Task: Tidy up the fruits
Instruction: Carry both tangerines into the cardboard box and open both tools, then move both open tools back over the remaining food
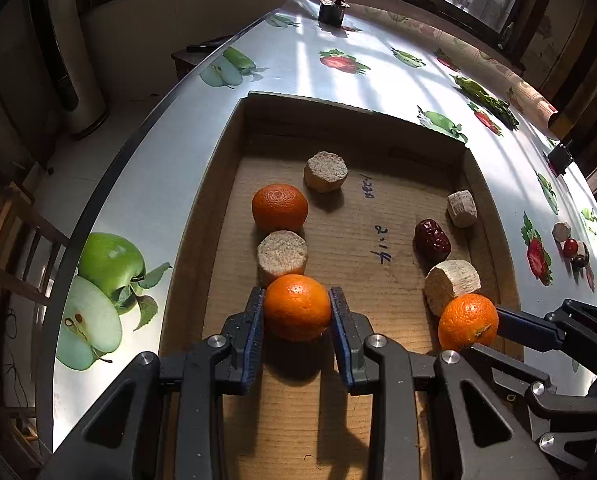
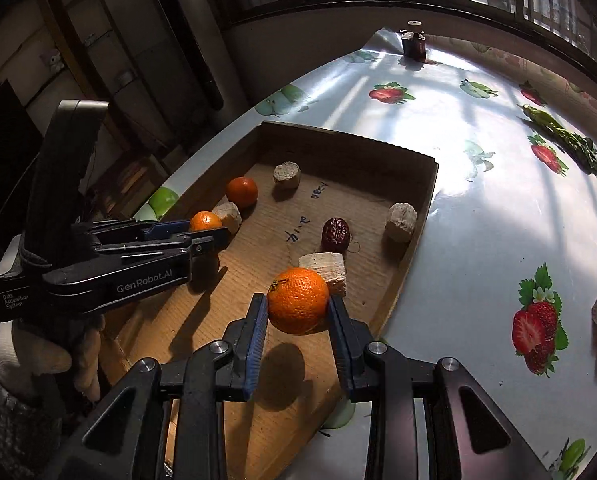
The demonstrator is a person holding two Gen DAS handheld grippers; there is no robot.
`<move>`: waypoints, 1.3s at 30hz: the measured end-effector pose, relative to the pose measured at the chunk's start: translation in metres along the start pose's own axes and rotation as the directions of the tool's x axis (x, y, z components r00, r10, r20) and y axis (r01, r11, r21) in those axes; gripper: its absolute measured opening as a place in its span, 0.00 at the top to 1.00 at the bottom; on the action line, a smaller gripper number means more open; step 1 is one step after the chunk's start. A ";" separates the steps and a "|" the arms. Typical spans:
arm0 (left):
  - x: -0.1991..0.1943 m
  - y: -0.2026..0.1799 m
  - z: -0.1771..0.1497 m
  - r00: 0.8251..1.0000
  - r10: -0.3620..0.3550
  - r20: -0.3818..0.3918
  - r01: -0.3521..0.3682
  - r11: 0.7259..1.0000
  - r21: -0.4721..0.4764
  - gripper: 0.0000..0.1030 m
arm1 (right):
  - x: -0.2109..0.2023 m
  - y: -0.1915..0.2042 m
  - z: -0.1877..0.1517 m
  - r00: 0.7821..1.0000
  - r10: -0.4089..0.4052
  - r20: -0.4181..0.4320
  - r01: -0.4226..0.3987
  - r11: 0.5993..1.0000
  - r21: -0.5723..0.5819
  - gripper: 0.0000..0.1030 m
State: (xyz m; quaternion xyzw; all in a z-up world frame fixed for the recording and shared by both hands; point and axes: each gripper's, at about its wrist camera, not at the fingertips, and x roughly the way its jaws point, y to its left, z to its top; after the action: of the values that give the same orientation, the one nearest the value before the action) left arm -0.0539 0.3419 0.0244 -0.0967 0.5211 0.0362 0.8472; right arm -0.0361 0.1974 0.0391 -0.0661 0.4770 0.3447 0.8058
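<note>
Fruit-print counter [image 1: 170, 184] carries cardboard tray [image 1: 338, 120]; left tool [image 1: 297, 307] clamps one orange [image 1: 297, 307], right tool [image 2: 297, 301] clamps another orange [image 2: 297, 301] above it.

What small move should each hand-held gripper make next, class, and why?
Probably lower and open. The left hand-held gripper and right hand-held gripper each clamp an orange above the cardboard tray, where another orange already sits.

We note strong window light striping the tablecloth [image 1: 298, 72] with glare, hard shadows in the cardboard tray [image 1: 338, 380], and dark, fisheye-bent edges.
</note>
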 end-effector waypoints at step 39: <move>-0.091 -0.177 -0.065 0.917 0.112 0.382 -0.169 0.978 0.118 0.14 | -0.140 -0.120 -0.123 0.899 -0.342 0.273 0.167 0.845 0.509 0.42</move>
State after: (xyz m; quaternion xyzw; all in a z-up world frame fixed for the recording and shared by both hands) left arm -0.1234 0.1595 0.0994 0.0132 0.3574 0.0759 0.9308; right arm -0.0933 -0.0154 0.0603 0.1319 0.3807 0.1122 0.9084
